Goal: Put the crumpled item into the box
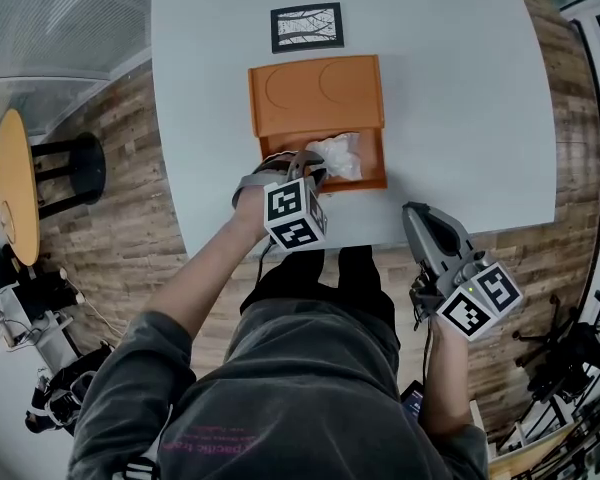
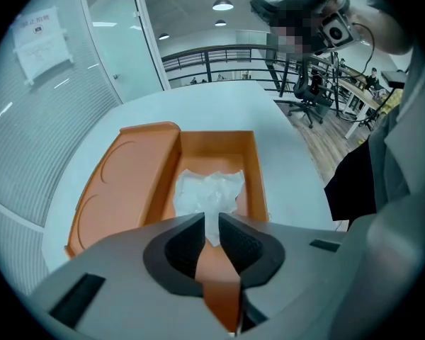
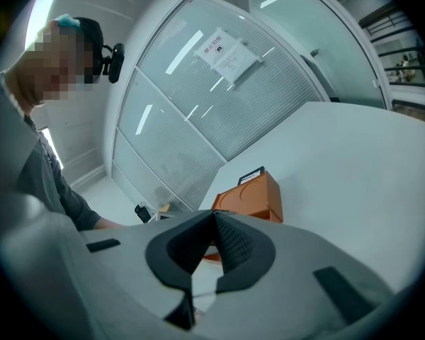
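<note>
- Far left, off the task: a round wooden side table (image 1: pixel 12 188) and a black stool (image 1: pixel 75 168) stand on the plank floor beside the white table (image 1: pixel 460 88).
- The left gripper (image 1: pixel 315 174) reaches over the table's near edge to the near side of the orange box (image 1: pixel 380 163). In the left gripper view its jaws (image 2: pixel 212 222) are drawn close on a thin tail of the crumpled item (image 2: pixel 209 190), clamped on it, not released.
- The box lies open, with its lid (image 1: pixel 315 93) folded flat away from the person and the tray nearer.
- The crumpled item (image 1: pixel 338 156), white and either thin plastic or paper, sits inside the tray with most of it on the floor of the box.
- Beyond the box a black-and-white printed card (image 1: pixel 306 26) lies flat, well apart from the work.
- The right gripper (image 1: pixel 412 211) hangs off the table's near right edge, away from the box. Its own view shows the jaws (image 3: pixel 214 218) pressed together with nothing between them, and the box (image 3: pixel 258 193) small in the distance.
- Progress, as I judge it: the placing is nearly done, since the item is already within the box walls. What remains is to open the left jaws, check that the tail drops free instead of clinging, and lift clear.
</note>
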A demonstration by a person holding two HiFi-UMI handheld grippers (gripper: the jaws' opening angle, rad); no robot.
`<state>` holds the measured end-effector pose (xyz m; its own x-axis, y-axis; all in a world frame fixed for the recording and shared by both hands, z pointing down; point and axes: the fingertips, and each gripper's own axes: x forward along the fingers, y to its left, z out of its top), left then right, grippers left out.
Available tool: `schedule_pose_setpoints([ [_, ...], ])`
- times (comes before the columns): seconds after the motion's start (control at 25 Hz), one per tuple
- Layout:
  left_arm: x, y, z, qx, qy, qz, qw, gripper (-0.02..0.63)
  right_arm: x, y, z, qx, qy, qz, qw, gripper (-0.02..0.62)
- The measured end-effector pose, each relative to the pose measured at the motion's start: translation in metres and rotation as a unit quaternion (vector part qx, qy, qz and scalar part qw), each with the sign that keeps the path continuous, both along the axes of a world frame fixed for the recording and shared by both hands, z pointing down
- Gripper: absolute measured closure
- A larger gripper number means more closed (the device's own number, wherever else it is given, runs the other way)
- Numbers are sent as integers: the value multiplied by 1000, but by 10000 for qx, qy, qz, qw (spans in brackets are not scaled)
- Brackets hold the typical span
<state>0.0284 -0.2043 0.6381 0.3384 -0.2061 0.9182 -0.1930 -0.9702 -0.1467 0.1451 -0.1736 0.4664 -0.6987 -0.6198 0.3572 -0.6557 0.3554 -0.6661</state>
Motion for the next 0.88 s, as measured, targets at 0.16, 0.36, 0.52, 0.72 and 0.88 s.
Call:
schedule_pose_setpoints([
  [0.16,-1,-3,-17,238,202,-125,9994,529,-7,2,-5,69,40,-57,10000,589],
  [0.36,1,-10,-55,541,625,-323,9961,529,-17,-3,-17,209,84,-173,9996,589],
  [0.52,-3,-9,-88,665,1038,-568,9908,534,-27,-2,-31,325,136,-278,9990,589],
  [0.72,-14,-3,-116,709,1419,-853,9837,537,-40,-2,-47,478,219,-410,9978,589],
  [0.88,-24,0,-130,731,1623,-1051,9784,537,-47,-4,-55,586,276,-510,9966,589],
])
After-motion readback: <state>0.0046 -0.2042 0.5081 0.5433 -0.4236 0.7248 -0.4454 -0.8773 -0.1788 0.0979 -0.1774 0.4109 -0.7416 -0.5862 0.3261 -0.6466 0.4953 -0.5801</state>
